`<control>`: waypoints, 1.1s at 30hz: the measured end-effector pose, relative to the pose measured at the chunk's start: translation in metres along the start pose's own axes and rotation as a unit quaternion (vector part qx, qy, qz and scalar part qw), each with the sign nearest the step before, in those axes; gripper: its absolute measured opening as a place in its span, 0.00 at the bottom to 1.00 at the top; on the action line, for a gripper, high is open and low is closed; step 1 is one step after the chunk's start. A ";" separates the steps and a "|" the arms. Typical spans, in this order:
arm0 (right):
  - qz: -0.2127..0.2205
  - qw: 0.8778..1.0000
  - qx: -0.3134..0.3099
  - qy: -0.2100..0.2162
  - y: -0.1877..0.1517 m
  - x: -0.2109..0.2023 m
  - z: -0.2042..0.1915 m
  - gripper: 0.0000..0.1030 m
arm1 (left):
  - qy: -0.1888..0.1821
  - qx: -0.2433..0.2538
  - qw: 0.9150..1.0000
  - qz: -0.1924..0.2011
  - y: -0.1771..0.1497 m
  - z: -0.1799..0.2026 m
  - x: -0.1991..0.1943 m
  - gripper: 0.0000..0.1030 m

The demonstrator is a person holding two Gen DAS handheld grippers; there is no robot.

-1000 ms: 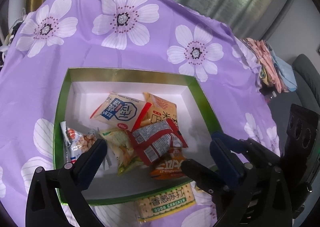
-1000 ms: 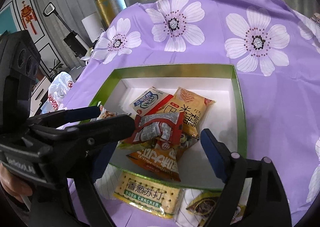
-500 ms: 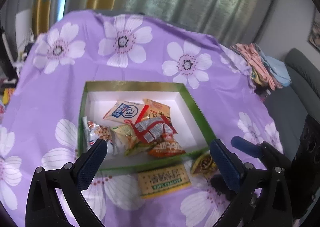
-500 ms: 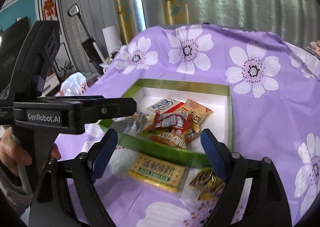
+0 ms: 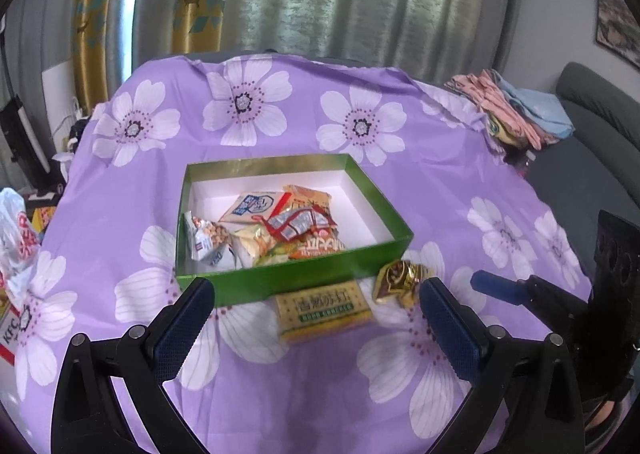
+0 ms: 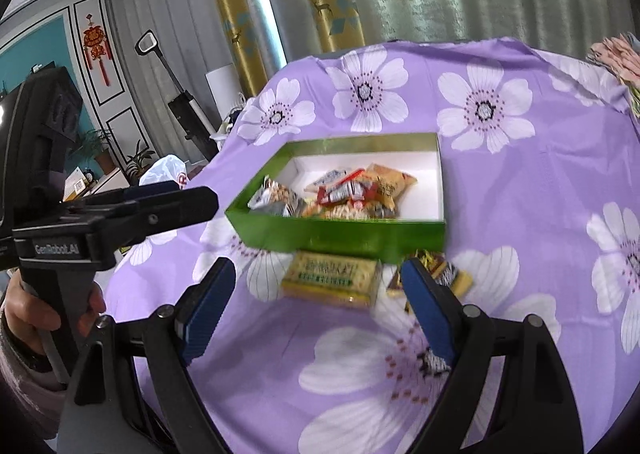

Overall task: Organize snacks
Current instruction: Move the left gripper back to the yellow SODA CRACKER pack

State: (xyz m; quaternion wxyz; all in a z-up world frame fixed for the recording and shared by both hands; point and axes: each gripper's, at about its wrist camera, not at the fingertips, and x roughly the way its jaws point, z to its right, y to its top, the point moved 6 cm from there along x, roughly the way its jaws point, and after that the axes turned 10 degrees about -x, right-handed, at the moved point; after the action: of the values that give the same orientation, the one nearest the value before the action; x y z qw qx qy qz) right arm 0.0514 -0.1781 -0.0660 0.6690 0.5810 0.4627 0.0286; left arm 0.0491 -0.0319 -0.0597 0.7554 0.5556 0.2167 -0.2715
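Observation:
A green box [image 5: 304, 281] [image 6: 340, 234] stands on the purple flowered cloth and holds several snack packets [image 5: 296, 225] [image 6: 344, 193]. A yellow soda cracker pack [image 5: 325, 309] [image 6: 332, 278] lies on the cloth just in front of the box. A gold and brown wrapped snack [image 5: 400, 281] [image 6: 444, 274] lies to its right. My left gripper [image 5: 316, 328] is open and empty, above the cloth in front of the cracker pack. My right gripper [image 6: 318, 310] is open and empty, close above the cracker pack. Each gripper shows at the edge of the other's view.
The table [image 5: 480, 189] is round and drops off on all sides. Folded clothes [image 5: 516, 109] lie at its far right edge by a grey sofa [image 5: 592, 141]. A white plastic bag [image 5: 16, 238] sits at the left. Curtains hang behind.
Both grippers have pulled back and up from over the box, so the whole box and the two packets in front of it show now. Both stay open and empty.

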 end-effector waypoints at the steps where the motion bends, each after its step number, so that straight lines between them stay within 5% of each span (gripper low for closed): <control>1: -0.003 1.000 0.002 0.000 -0.004 0.000 0.000 0.83 | 0.001 0.002 1.000 -0.001 -0.003 0.001 0.000 0.99; 10: -0.036 0.999 0.007 0.012 -0.032 0.011 -0.003 0.83 | -0.001 -0.011 1.000 -0.029 -0.031 -0.001 0.015 0.99; 23: -0.104 0.993 0.001 0.047 -0.073 0.060 -0.012 0.83 | -0.029 -0.112 0.990 -0.078 -0.070 -0.054 0.065 0.99; 33: -0.128 0.991 -0.023 0.007 -0.067 0.099 0.006 0.79 | -0.073 -0.125 0.984 -0.102 -0.063 -0.050 0.104 0.99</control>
State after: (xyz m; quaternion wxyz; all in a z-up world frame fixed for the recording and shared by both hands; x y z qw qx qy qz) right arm 0.0780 -0.1474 -0.1785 0.6770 0.5012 0.5373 -0.0429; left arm 0.0857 -0.0164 -0.1850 0.8011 0.4104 0.2487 -0.3578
